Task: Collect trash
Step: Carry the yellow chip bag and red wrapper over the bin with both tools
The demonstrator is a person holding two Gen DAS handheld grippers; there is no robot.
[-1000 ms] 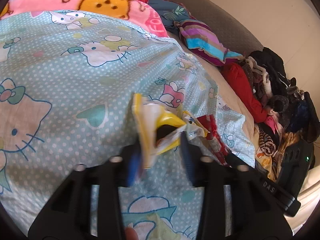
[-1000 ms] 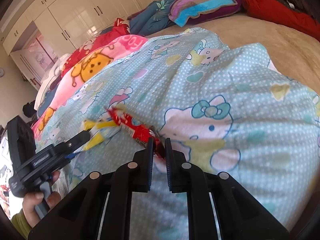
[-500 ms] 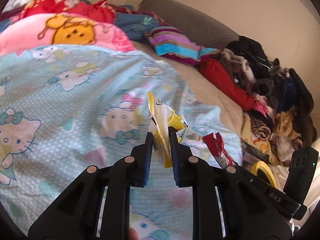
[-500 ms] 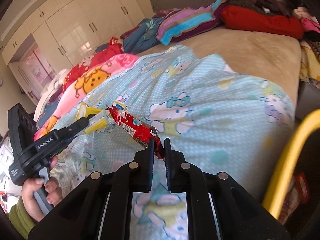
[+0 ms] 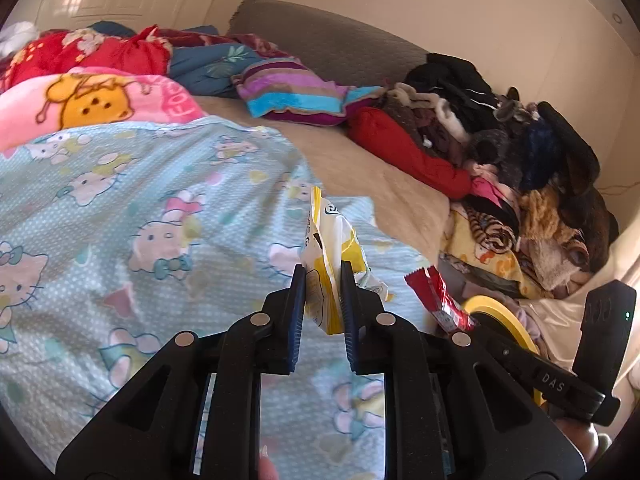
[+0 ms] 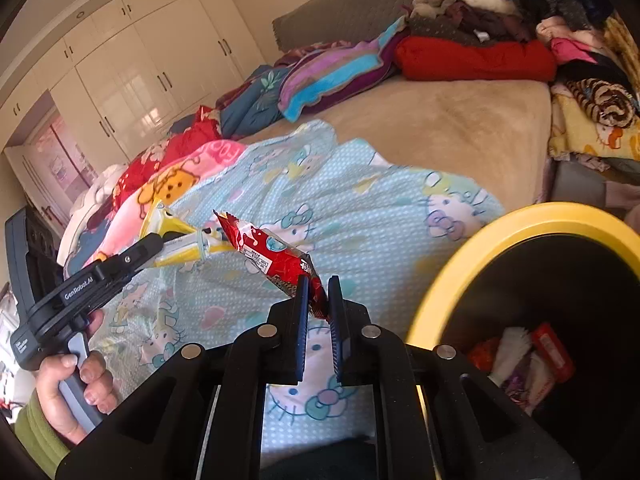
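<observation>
Both our hands have lifted off the blue cat-print blanket [image 5: 120,208] since a second ago, when the wrappers lay on it, and the bin [image 6: 532,220] has come into view at our right

We hold the left gripper [image 5: 323,276] with its fingers [image 5: 298,292] clamped on a yellow and white wrapper [image 5: 328,236], which stands up from them above the blanket, clear of the cloth. We hold the right gripper [image 6: 318,292] with its fingers [image 6: 303,300] pressed tight on one end of a red wrapper [image 6: 268,252]; the rest of it slants up and to the left in the right wrist view, its far end near the yellow wrapper's tip

Our bin with the yellow rim stands just beside the bed's near corner, right of the right gripper; some trash [image 6: 528,356] lies at its dark bottom. Neither wrapper is over its mouth

On the bed, a striped pillow [image 5: 296,96] lies by the grey headboard [image 5: 320,40], and a heap of clothes [image 5: 520,152] fills the far right side. Our left hand [image 6: 76,384] grips its handle
</observation>
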